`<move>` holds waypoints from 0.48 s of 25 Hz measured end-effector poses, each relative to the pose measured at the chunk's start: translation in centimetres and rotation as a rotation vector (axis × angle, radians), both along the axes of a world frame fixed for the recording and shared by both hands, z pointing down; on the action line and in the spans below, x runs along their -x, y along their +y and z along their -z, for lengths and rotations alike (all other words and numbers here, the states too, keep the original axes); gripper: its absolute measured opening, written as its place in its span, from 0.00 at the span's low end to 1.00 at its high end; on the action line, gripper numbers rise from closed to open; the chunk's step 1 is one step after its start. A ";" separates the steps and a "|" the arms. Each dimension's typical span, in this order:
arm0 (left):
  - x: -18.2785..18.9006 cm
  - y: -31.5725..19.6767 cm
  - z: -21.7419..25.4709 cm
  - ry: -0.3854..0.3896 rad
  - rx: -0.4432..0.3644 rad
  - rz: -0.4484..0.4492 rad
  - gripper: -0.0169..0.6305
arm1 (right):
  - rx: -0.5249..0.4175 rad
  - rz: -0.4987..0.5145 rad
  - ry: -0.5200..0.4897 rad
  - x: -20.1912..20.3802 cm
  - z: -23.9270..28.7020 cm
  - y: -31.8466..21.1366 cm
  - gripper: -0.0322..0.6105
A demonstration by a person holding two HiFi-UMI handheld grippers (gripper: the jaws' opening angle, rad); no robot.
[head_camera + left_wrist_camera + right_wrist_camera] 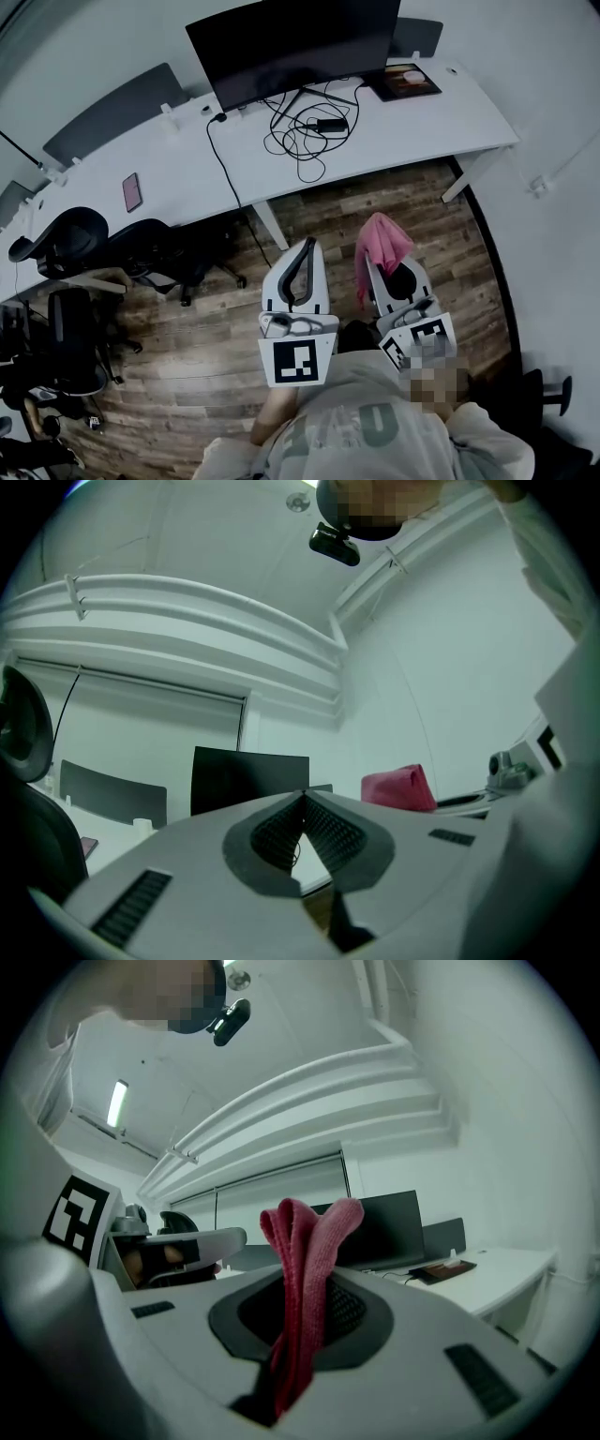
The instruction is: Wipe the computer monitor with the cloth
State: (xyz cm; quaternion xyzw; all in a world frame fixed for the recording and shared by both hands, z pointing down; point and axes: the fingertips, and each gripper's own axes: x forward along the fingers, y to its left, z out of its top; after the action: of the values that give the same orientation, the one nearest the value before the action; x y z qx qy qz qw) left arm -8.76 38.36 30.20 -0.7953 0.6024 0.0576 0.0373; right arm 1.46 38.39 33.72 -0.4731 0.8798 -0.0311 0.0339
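Over the wooden floor [375, 202], short of the bench's [422, 122] near edge, the right claw [305, 1283] is clamped on the pink cloth [305, 1241], whose folds stick up past the tips. The left claw [303, 803] is pinched together, tips touching, with nothing between. The monitor [295, 42] stands at the bench's far edge, its top cut off in the head view. In the left gripper view the claw hides its lower part. Loose cables [305, 131] lie before it.

Cables [323, 125] (a tangle) clutter the desk [422, 122] below the monitor [291, 42].
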 end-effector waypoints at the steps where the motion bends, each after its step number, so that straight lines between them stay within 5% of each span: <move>1: 0.2 -0.4 -0.3 -0.004 0.006 -0.001 0.05 | 0.010 0.001 -0.006 0.2 -0.3 -0.2 0.14; 12: 2.9 -7.0 -2.7 0.000 0.042 0.108 0.05 | 0.021 0.057 -0.014 1.6 -2.4 -8.1 0.14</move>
State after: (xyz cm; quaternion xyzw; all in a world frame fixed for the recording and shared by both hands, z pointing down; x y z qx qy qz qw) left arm -11.69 31.33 32.88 -0.7621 0.6456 0.0428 0.0235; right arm -0.17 30.25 36.11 -0.4478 0.8924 -0.0446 0.0343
